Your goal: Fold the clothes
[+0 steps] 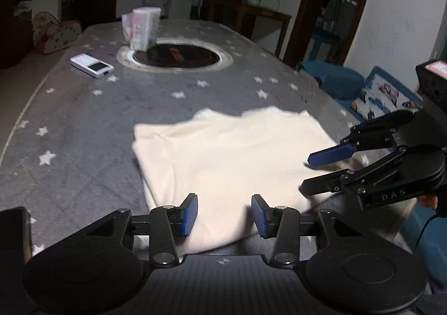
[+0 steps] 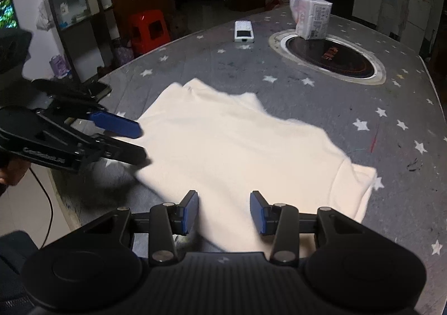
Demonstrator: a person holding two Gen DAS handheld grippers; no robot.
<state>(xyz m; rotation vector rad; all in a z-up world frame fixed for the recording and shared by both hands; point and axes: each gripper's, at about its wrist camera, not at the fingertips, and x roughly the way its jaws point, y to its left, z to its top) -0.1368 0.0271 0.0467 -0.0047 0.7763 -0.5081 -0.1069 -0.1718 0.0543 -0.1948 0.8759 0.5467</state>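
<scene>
A cream garment (image 1: 232, 158) lies folded flat on the grey star-patterned table (image 1: 83, 119); it also shows in the right wrist view (image 2: 237, 147). My left gripper (image 1: 224, 214) is open and empty, its blue pads just above the garment's near edge; it also shows in the right wrist view (image 2: 141, 143) at the garment's left corner. My right gripper (image 2: 224, 211) is open and empty over the garment's near edge; it also shows in the left wrist view (image 1: 306, 175) at the garment's right edge.
A round dark hotplate (image 1: 176, 56) is set into the table's middle. A tissue pack (image 1: 142, 28) stands at its rim, and a white remote (image 1: 91, 65) lies beside it. A red stool (image 2: 149, 31) and shelves stand beyond the table.
</scene>
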